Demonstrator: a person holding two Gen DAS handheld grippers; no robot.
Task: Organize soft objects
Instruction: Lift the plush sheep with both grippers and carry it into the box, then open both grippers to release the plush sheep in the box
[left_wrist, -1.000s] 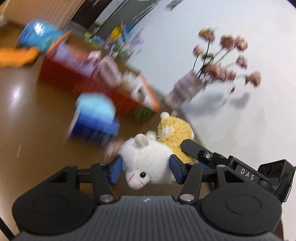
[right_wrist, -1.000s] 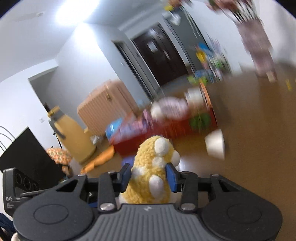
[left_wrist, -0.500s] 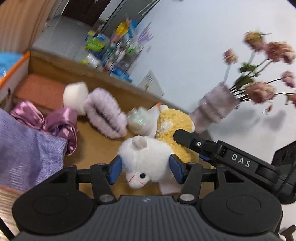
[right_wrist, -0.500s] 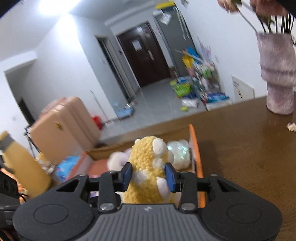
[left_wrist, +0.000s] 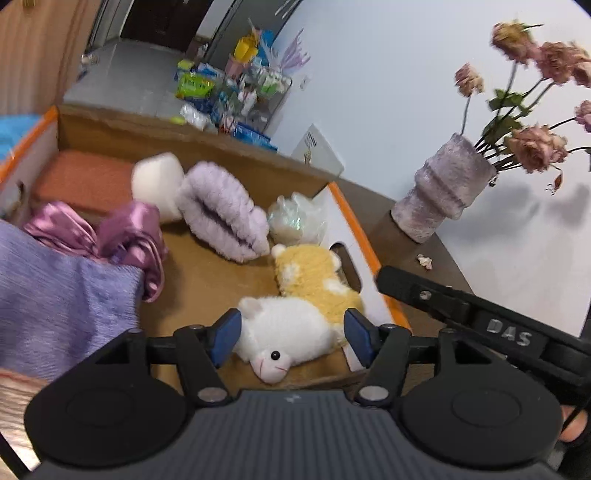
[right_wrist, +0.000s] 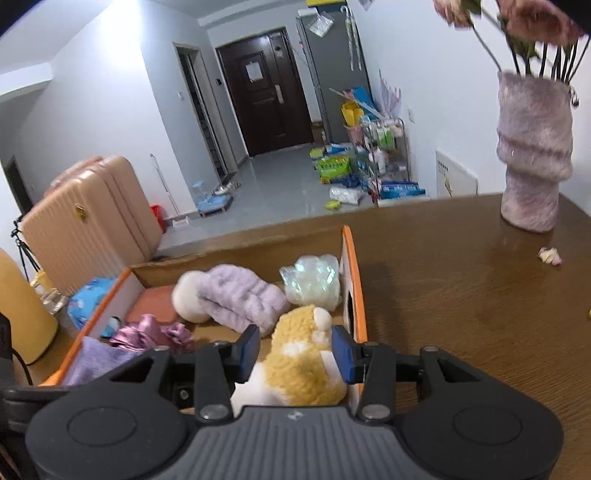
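Left wrist view: the left gripper (left_wrist: 291, 336) stands wide, its pads off the white lamb (left_wrist: 291, 338) lying low centre in the box (left_wrist: 354, 225), the yellow plush (left_wrist: 314, 277) touching it behind. Right wrist view: the right gripper (right_wrist: 295, 349) is spread around the yellow plush; the lamb barely shows, but the table (right_wrist: 461, 288) and vase (right_wrist: 532, 155) at right do.

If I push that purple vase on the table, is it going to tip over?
Possibly. The vase stands tall on a base no wider than its body, and long flower stems lean out to one side, so it looks top-heavy. Its fuzzy-looking surface might drag on the table rather than slide, which favours tipping. Weight cannot be judged.
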